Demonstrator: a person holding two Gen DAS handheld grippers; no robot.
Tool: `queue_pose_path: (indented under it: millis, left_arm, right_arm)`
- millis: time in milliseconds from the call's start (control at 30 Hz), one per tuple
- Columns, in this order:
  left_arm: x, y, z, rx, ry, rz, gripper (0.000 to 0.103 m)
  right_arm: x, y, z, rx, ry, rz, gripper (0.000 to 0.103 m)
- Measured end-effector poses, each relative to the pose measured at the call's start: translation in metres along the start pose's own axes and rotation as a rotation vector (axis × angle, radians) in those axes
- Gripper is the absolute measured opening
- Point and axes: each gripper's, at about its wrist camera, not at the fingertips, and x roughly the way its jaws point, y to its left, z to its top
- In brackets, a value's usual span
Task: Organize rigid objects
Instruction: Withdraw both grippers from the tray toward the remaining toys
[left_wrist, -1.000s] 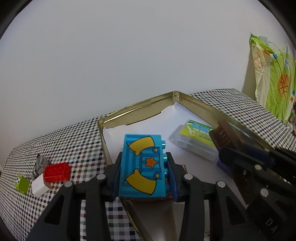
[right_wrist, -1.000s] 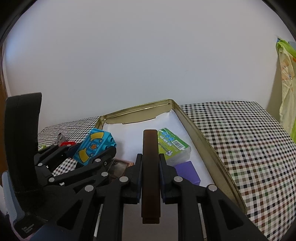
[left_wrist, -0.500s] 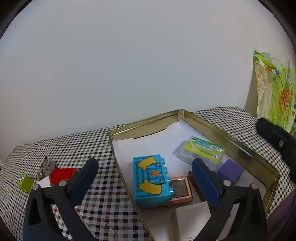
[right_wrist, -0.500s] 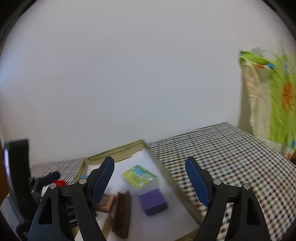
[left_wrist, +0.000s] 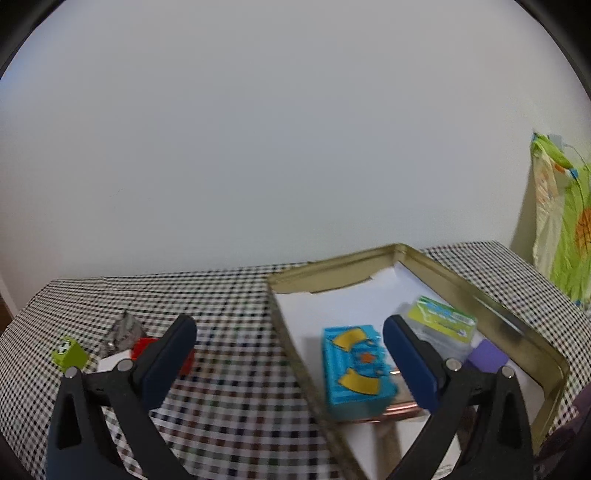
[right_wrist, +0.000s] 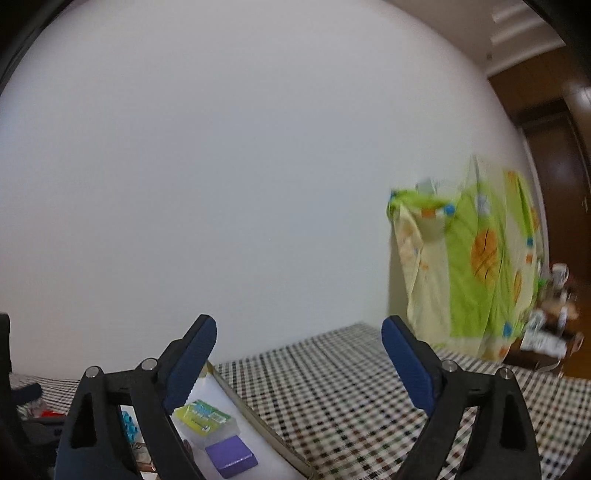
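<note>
The left gripper (left_wrist: 290, 356) is wide open w/ nothing held. It is raised over the counter (left_wrist: 229, 306), between the gold tin (left_wrist: 476, 291) and the loose toys. The right gripper (right_wrist: 299, 360) is wide open too, nothing in it, and is pointed mostly at the wall.

Inside the tin, the blue block (left_wrist: 354, 371) is laid on a copper-edged flat thing (left_wrist: 400, 408). A green-label clear box (left_wrist: 439, 325) and a purple cube (left_wrist: 485, 354) are kept beside it, so hard things are grouped in one place.

Left out on the counter: a red brick (left_wrist: 142, 347), a white block (left_wrist: 112, 363), a green cube (left_wrist: 68, 354) & a grey crinkly bit (left_wrist: 123, 328), close together. These are probably to be picked next, as the left gripper is nearest.
</note>
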Motion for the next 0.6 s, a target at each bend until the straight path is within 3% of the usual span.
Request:
queue_pose_path:
  millis: [133,333,600]
  left_arm:
    - [0.000,0.013,-0.002,-0.004,-0.003,0.023,0.102]
    - [-0.003,0.034,-0.005,-0.037,-0.005,0.012,0.102]
    - [-0.004,0.056,-0.009,-0.010,0.021,0.031,0.102]
  right_arm:
    - [-0.001,0.012,0.003,-0.053,0.006,0.022,0.093]
    - [-0.006,0.007,0.003,0.005,0.023,0.002,0.093]
    - [-0.004,0.026,-0.006,0.103,0.159,0.046,0.093]
